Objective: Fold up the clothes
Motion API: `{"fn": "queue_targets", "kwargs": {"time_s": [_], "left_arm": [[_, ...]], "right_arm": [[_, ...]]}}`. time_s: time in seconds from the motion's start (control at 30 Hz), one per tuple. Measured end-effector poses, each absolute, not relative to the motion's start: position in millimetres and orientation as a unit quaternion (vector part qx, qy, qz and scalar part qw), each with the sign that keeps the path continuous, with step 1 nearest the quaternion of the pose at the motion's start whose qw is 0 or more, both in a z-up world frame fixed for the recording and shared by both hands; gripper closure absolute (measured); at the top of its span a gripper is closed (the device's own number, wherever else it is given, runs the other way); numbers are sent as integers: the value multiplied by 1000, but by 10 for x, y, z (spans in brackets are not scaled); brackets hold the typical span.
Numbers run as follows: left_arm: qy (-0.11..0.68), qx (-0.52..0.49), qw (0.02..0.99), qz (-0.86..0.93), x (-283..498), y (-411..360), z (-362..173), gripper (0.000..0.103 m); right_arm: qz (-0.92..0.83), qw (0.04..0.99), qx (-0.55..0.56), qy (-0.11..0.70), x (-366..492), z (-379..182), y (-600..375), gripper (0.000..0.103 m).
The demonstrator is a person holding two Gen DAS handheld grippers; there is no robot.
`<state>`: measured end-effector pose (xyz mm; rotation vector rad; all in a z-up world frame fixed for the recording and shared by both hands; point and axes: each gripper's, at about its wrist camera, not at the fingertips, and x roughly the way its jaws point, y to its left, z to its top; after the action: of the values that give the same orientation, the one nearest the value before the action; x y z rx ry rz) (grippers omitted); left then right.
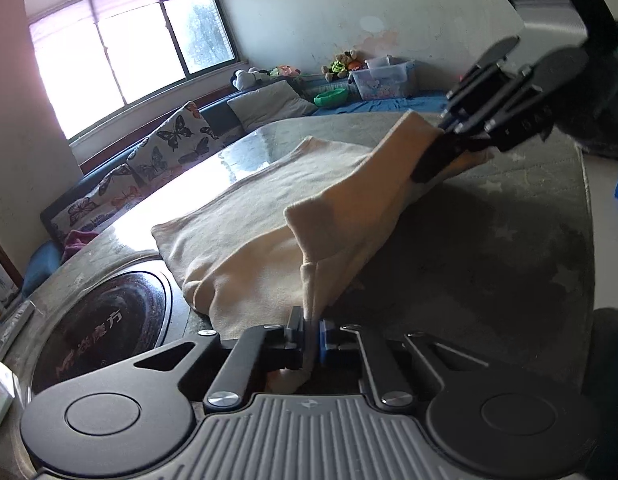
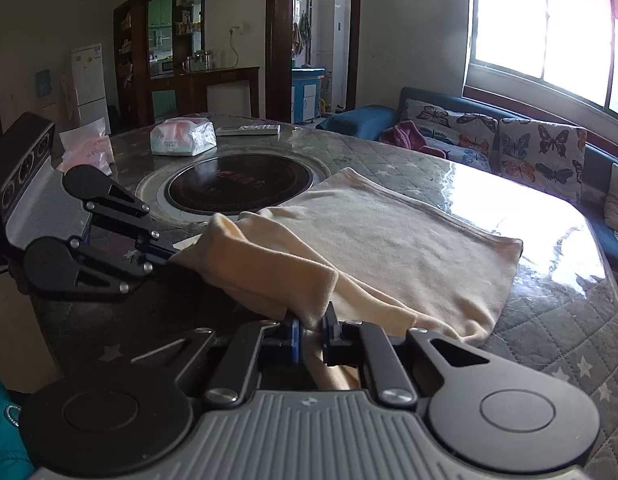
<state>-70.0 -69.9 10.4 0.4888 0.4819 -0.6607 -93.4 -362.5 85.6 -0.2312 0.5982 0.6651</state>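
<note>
Both grippers, left gripper and right gripper, pinch the cream garment.

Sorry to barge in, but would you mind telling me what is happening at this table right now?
A person is folding a cream garment on the quilted table with two handheld grippers. The left gripper and the right gripper are each shut on the near edge, lifting it into a raised fold. The rest lies flat beside the round black hotplate.
</note>
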Motion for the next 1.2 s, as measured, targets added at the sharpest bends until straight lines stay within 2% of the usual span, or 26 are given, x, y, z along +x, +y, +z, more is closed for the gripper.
{"fn": "queue_targets", "kwargs": {"time_s": [0.6, 0.8, 1.0, 1.2], "left_arm": [[243, 195, 877, -366, -1611, -452, 734, 97], [230, 176, 888, -356, -1223, -455, 863, 97], [232, 165, 897, -338, -536, -503, 880, 97], [277, 158, 899, -299, 230, -660, 461, 97]], "right_arm": [[383, 867, -136, 289, -1871, 1431, -3745, 95], [373, 875, -132, 279, -1594, 1590, -3721, 95], [363, 880, -125, 280, -962, 1669, -3719, 95], [323, 885, -102, 319, -78, 1374, -3671, 94]]}}
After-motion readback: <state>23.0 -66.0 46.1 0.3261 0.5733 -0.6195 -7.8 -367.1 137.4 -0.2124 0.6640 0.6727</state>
